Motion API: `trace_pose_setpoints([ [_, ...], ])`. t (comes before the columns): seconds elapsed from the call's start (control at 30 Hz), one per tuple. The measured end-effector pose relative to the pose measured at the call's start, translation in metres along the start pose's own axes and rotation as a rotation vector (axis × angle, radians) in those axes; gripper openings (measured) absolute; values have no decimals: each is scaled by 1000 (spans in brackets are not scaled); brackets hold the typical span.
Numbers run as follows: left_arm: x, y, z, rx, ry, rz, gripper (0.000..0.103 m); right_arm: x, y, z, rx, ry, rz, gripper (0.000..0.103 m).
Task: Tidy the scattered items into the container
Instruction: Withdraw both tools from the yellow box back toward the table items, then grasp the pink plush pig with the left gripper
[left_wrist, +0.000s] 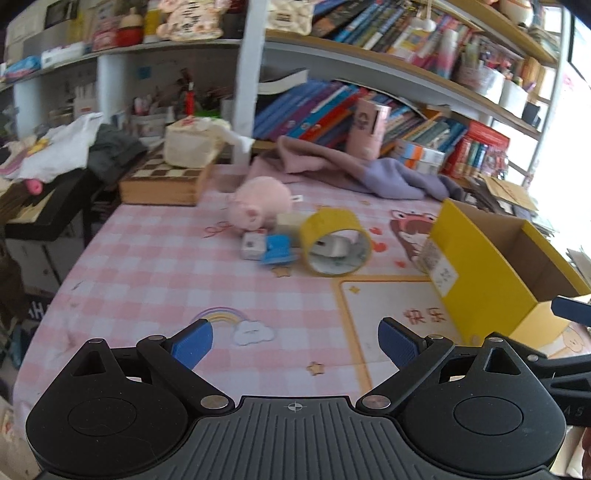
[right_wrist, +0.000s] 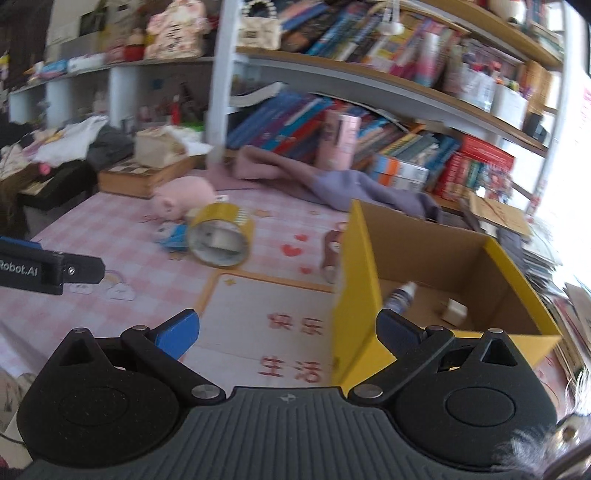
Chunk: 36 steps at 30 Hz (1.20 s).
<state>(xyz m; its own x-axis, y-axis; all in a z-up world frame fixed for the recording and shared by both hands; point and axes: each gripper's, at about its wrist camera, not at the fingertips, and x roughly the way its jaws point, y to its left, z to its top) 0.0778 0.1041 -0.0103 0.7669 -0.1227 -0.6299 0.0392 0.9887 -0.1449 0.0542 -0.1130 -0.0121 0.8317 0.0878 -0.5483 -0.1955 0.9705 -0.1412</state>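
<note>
Hovering apart and empty, both claws: left claw (left_wrist: 295, 341), right claw (right_wrist: 287, 332).

My tongs' pads (left_wrist: 195, 343) were blue, box (left_wrist: 480, 266) yellow, tape roll (left_wrist: 334, 242) yellow, tablecloth (left_wrist: 147, 266) pink-and-white checked.

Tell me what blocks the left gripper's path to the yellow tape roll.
Nothing visible: only bare pink checked tablecloth lies between the open left gripper and the yellow tape roll. The small blue box sits beside the roll.

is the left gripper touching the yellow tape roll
Apart. In the left wrist view the open left gripper has bare tablecloth between its fingertips and the tape roll.
</note>
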Motion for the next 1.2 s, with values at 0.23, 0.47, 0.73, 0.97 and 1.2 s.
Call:
trace_pose_setpoints([
  [0.23,2,13,1,-14,0,13,98,11,23,7,-55,7,43,103],
  [0.47,5,20,-1,-48,18,22,98,14,32,13,-95,3,54,100],
  [0.73,13,22,2,-52,32,56,98,32,32,18,-94,18,71,98],
  [0.97,31,23,19,-43,28,88,98,63,27,34,-92,17,96,85],
  [1.2,58,14,36,-6,41,87,98,102,17,47,-86,82,100,56],
])
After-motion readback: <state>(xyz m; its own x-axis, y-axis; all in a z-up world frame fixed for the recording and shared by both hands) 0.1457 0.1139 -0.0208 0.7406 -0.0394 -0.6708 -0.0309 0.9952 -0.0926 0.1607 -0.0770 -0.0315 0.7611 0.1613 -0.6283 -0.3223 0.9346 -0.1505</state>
